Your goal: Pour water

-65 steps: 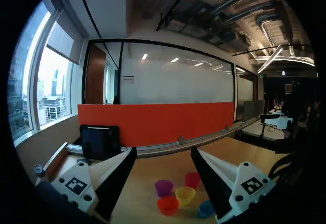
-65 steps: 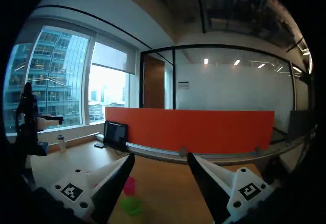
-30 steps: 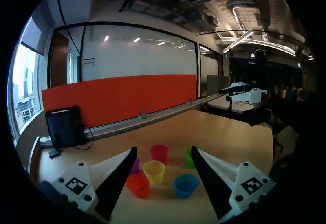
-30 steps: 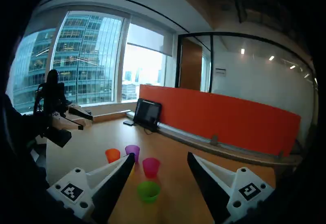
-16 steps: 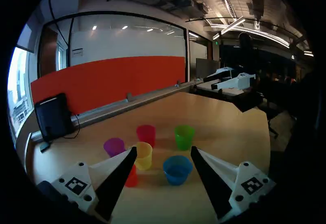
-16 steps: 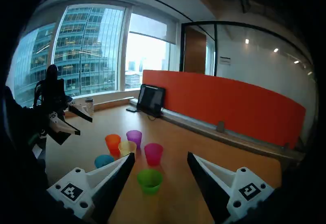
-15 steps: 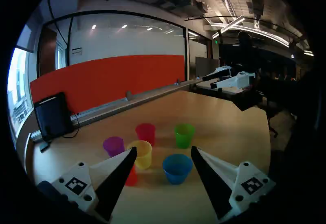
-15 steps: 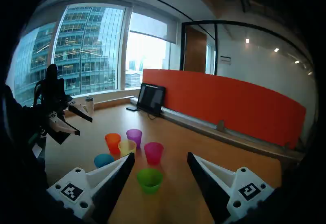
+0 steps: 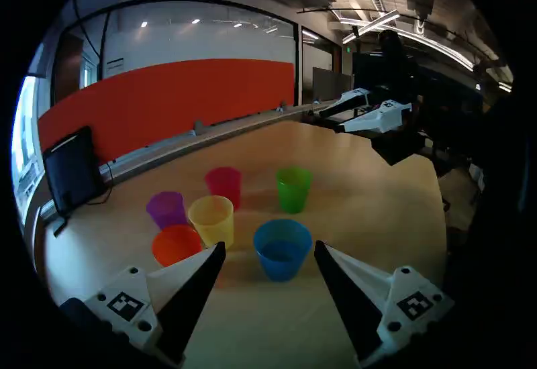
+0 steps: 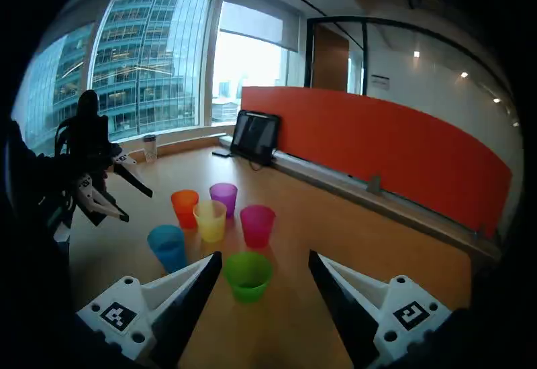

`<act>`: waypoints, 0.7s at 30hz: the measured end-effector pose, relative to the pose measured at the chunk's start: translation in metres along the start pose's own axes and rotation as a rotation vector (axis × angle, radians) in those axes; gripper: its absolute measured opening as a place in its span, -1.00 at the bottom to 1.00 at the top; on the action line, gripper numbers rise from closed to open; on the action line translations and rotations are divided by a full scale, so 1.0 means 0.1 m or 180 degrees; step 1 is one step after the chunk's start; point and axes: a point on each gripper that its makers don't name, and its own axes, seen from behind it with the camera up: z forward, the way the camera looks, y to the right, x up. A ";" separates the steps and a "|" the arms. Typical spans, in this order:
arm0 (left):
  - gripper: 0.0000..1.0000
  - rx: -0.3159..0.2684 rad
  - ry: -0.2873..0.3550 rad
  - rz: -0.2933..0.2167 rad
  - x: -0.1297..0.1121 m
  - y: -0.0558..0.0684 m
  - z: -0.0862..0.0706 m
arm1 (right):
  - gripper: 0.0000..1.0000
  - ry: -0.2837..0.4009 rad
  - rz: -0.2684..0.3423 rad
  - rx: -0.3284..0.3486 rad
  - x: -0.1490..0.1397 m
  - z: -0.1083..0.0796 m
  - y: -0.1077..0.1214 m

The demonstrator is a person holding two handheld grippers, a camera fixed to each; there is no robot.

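Judged as the approach stage, with no cup gripped yet and no pouring begun. Left gripper [image 9: 268,245] hovering low over the wooden tabletop [image 9: 376,194], jaws wide and empty, lined up on the blue cup [image 9: 282,248], seemingly with a little water in its bottom. Right gripper [image 10: 264,255] likewise above the tabletop, jaws wide and empty, aimed at the green cup [image 10: 248,275]. Six plastic cups clustered mid-tabletop, well clear of every edge: blue and green nearest the grippers, then the yellow cup [image 9: 213,218], orange cup [image 9: 176,245], purple cup [image 9: 166,208] and pink cup [image 9: 223,184] close together. Next, probably: easing forward to straddle a cup, closing gently on thin plastic, lifting upright, tipping over another cup. Along the far edge, an orange partition [image 9: 168,94] and a dark tablet [image 9: 70,171] propped near the corner. Beyond, tall windows [image 10: 134,67] facing towers.
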 end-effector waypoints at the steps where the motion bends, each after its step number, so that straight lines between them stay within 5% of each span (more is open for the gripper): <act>1: 0.97 -0.0012 -0.0030 0.0003 -0.04 0.01 0.02 | 1.00 -0.0020 0.0001 0.0011 -0.03 0.01 0.00; 21: 0.97 -0.0226 -0.0613 0.0080 -0.53 0.09 0.50 | 1.00 -0.0298 0.0033 0.0156 -0.47 0.26 -0.04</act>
